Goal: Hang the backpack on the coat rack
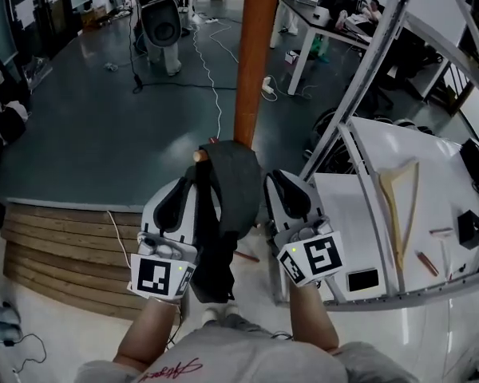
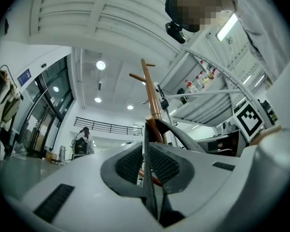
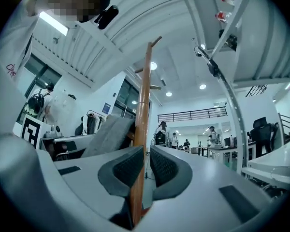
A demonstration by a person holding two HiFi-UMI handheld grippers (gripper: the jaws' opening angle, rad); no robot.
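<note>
**Grey webbing pinched, pack at the peg**

My left gripper (image 2: 146, 164) is clenched on the backpack's strap (image 2: 183, 140), which drapes over a low peg (image 1: 198, 155) on the coat rack (image 1: 254, 54). The backpack (image 1: 227, 202) sags against that rack's pole, between my two claws. My right gripper (image 3: 145, 166), just right of the pole, grasps nothing, its jaws a slit apart. Soft, floppy fabric, probably light: I'd take the strap near the peg, not the slumping body.

Backpack strap (image 1: 231, 194) on coat rack peg (image 1: 198, 155), between left tool (image 1: 185, 188), right tool (image 1: 276, 180).
</note>
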